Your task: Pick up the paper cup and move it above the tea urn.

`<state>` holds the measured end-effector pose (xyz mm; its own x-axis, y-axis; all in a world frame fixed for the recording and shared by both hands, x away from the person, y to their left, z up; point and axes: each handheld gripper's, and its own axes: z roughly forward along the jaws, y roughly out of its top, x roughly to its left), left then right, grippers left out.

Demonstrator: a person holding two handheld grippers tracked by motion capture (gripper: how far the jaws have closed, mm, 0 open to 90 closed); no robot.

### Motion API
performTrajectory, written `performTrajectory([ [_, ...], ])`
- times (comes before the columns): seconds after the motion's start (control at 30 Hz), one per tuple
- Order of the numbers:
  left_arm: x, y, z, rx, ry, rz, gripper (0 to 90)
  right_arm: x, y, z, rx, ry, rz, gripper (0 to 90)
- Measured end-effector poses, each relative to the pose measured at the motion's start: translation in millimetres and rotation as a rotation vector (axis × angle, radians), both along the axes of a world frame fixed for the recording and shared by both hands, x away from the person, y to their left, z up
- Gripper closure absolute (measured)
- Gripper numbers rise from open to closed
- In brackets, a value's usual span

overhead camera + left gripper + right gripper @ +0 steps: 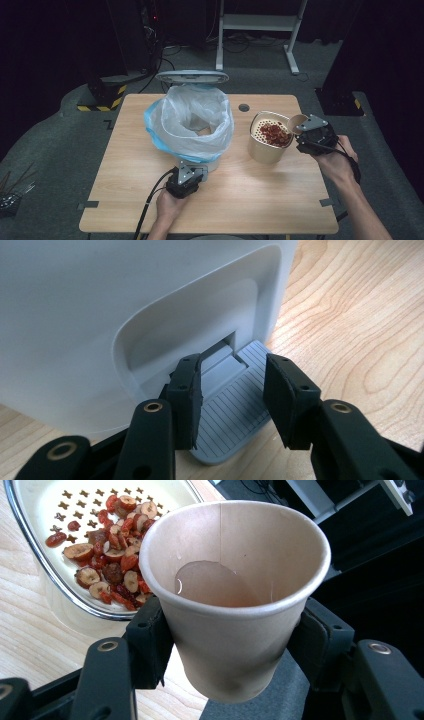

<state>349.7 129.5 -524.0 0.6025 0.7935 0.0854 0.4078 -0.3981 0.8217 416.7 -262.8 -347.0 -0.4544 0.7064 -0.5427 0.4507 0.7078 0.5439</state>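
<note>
The right tongs squeeze a paper cup between them. The left tongs are apart, over the bin's grey pedal.

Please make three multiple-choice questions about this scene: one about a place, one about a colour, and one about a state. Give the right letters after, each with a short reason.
1. Where is the paper cup?
A. Between the jaws of the right gripper
B. Inside the bin
C. Flat on the table

2. What colour is the bin's pedal?
A. Red
B. Grey
C. Yellow

3. What state is the lid of the bin?
A. Shut
B. Lying on the floor
C. Raised, the bag mouth open

Answers:
1 A: the right gripper view shows both jaws pressing the cup's sides, beside the strainer pot.
2 B: the left gripper view shows a ribbed grey pedal between the jaws of the left gripper.
3 C: the high view shows the lid standing up behind the bag.
</note>
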Motion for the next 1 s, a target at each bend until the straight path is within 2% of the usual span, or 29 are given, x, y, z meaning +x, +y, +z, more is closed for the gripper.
performTrajectory([
  [1.0, -0.1, 0.0, 0.0, 0.0, -0.001, 0.0, 59.0, 7.7, 14.0, 3.8, -0.142, 0.015, 0.02, 39.4],
])
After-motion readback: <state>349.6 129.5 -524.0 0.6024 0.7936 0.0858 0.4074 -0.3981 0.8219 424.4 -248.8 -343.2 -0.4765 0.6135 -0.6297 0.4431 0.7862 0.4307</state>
